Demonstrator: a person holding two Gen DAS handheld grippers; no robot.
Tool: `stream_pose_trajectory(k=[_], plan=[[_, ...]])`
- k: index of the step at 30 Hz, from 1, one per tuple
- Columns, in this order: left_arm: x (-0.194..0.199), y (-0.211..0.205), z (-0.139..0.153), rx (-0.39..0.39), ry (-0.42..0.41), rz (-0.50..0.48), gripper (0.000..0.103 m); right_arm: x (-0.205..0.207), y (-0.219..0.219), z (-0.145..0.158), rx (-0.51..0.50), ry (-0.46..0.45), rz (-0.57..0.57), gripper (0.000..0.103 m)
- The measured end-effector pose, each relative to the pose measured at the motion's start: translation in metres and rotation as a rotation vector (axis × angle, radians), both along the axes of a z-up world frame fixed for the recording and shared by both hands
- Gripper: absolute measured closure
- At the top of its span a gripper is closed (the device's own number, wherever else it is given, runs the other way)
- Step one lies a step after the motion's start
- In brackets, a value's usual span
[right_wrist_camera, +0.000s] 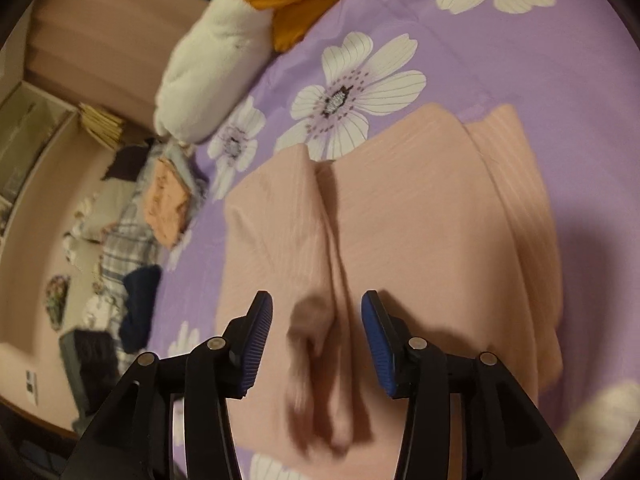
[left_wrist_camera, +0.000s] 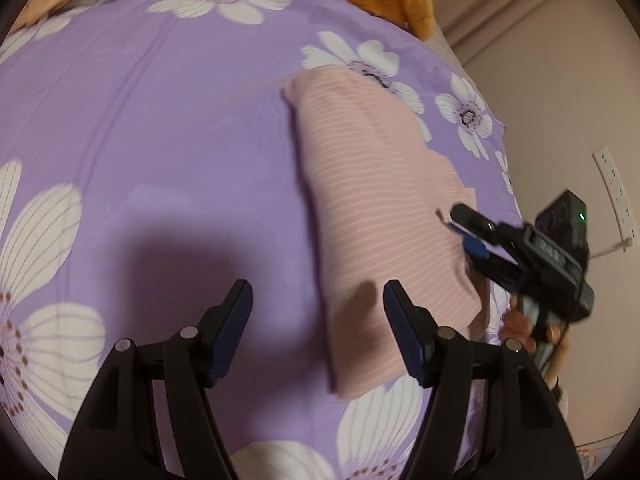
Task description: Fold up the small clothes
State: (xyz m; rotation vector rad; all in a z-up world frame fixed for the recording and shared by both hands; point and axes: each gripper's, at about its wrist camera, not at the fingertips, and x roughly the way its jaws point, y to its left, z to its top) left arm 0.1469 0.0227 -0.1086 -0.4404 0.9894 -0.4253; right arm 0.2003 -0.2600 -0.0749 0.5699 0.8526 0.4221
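Warm, dim indoor light with a pinkish cast. Both fisheye views bend sharply toward dark rounded corners. On the purple floral bedsheet (left_wrist_camera: 160, 120), a deep soft shadow lies just ahead of the left gripper (left_wrist_camera: 318, 334). The pink striped garment (right_wrist_camera: 420, 216) is motion-blurred near the right gripper (right_wrist_camera: 317, 346), with finger shadows across it. No glare anywhere

The left gripper (left_wrist_camera: 318, 330) is held with its jaws spread wide and nothing between its blue pads (left_wrist_camera: 402, 336). To its right and a little farther off, the right gripper (left_wrist_camera: 466, 234) points leftward, gripped from below by the person's right hand (left_wrist_camera: 520, 330). In its own wrist view the right gripper (right_wrist_camera: 317, 346) also stands with jaws parted, pads bare.
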Motion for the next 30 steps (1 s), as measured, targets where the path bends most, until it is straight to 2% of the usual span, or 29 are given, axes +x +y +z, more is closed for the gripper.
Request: stream_pose_trajectory(k=[5,9,10,11,12,14,23,27,30], plan=[[-0.003,0.011,-0.008,-0.029,0.017,0.015,0.035,0.018,0.008,-0.008,0.041,0.026,0.052,0.057],[-0.004,0.011,-0.010,-0.043,0.021,0.015,0.035,0.027,0.018,-0.008,0.028,0.030,0.094,0.059],[-0.005,0.012,-0.010,-0.044,0.023,0.015,0.035,0.027,0.020,-0.007,0.017,0.024,0.095,0.064],[-0.006,0.012,-0.010,-0.044,0.024,0.014,0.035,0.027,0.021,-0.006,0.003,0.018,0.098,0.077],[-0.006,0.013,-0.009,-0.044,0.024,0.013,0.035,0.025,0.021,-0.004,0.002,0.011,0.102,0.085],[-0.008,0.013,-0.008,-0.040,0.023,0.016,0.035,0.022,0.019,0.000,0.001,-0.007,0.098,0.092],[-0.015,0.009,-0.001,-0.032,0.002,0.003,0.035,-0.016,-0.005,0.048,-0.053,-0.181,0.024,0.093],[-0.016,-0.001,-0.001,-0.021,-0.001,-0.022,0.035,-0.029,-0.027,0.053,-0.104,-0.194,-0.045,0.093],[-0.014,-0.011,-0.001,-0.011,0.003,-0.044,0.035,-0.036,-0.048,0.040,-0.111,-0.169,-0.096,0.093]])
